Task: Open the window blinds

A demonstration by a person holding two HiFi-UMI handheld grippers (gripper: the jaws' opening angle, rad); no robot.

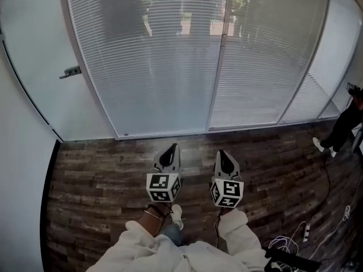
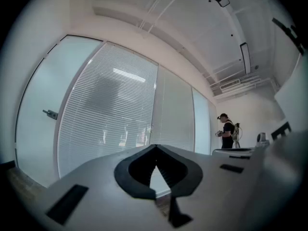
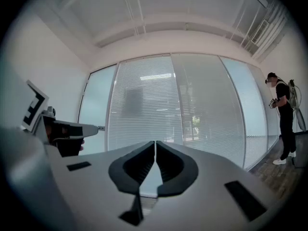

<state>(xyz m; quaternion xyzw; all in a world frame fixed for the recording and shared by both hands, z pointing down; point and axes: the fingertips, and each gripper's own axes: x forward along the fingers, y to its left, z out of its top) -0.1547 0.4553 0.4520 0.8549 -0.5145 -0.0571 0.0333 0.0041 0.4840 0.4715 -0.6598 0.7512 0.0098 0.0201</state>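
White sleeves (image 1: 170, 248) hold the left gripper (image 1: 170, 149) and the right gripper (image 1: 223, 154) side by side and level, each carrying a marker cube (image 1: 163, 187) printed with square black-and-white patterns. Both claws are pressed together with nothing between them, as each gripper view shows. They are aimed at the window blinds (image 1: 153, 67), which hang straight ahead and well apart from the tips, across a strip of floor (image 1: 96, 174). The floor is dark wood plank, with white cables (image 1: 283, 243) and a power strip (image 1: 307, 230) lying at the right edge. The blinds' slats are turned flat and cover two tall panes split by a slim mullion (image 1: 218, 55); blurred outdoor shapes show faintly through them. Left of the blinds stands a frosted glass panel (image 1: 39, 55) with a small metal handle (image 1: 71, 71). Far right, a person (image 1: 343, 126) in dark clothes and white shoes stands by the windows, under a white ceiling (image 3: 159, 8).
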